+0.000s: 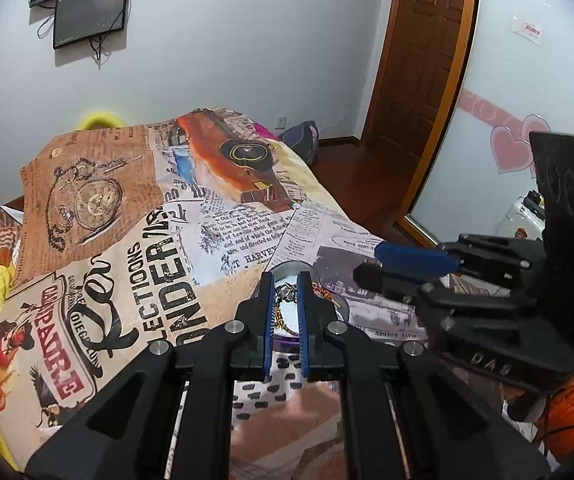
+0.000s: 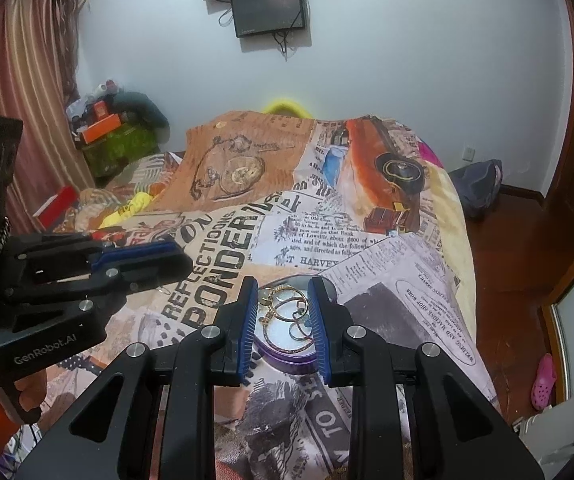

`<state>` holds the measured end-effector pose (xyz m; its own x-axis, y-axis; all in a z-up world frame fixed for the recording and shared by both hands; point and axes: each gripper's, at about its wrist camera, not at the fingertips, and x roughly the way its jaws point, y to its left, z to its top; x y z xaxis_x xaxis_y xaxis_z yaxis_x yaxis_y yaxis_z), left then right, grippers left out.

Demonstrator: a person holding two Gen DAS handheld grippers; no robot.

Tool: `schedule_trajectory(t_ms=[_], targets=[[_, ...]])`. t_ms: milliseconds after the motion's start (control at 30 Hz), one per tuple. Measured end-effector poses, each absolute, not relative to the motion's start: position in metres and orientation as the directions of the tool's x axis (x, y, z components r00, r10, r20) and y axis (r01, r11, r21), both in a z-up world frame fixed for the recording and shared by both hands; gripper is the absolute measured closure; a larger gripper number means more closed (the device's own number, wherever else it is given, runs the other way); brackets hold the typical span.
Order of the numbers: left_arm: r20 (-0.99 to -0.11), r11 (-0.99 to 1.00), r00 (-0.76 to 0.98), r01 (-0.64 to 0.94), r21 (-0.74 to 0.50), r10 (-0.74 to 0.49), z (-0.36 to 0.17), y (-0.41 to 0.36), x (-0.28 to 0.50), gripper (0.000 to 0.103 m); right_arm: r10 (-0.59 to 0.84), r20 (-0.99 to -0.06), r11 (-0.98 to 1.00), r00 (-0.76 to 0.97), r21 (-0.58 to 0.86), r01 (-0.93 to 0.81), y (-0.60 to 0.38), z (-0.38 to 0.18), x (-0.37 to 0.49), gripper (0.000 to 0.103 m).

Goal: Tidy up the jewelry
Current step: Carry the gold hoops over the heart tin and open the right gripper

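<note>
Black plastic arms with 2 blue ribbed pads form the right gripper (image 2: 283,320); its fingers stand apart with nothing between them, above a round tin (image 2: 287,356). 1 tin is visible, purple on the side wall and shiny metal inside, and it lies on the bed cover (image 2: 387,320). Inside it lie about 3 thin gold hoops (image 2: 287,308) and 1 fine chain (image 2: 269,312), partly tangled. From the left wrist view, the left gripper (image 1: 287,312) has 2 blue pads with a narrow gap, not clamped on anything, over the same tin (image 1: 287,270). Soft printed cloth with old newspaper text, 1 pocket watch and 1 orange car covers the bed. On the white wall hang 2 dark flat screens (image 2: 271,8).
</note>
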<state>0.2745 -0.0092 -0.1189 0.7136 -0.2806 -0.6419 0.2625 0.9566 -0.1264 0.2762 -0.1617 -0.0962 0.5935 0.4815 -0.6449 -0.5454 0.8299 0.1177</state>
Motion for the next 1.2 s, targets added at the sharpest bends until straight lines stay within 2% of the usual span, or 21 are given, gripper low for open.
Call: schedule_trajectory(t_ms=[967, 1200], targets=[[-0.740, 0.945, 0.589, 0.229, -0.234, -0.325, -0.182, -0.005, 0.330, 0.094, 0.438, -0.754, 0.813, 0.489, 0.099, -0.574, -0.145, -0.155, 0.306, 0.080], [-0.746, 0.950, 0.591, 0.231, -0.210, -0.308, -0.183, -0.010, 0.331, 0.094, 0.434, -0.759, 0.811, 0.486, 0.094, -0.577, -0.143, -0.159, 0.307, 0.080]])
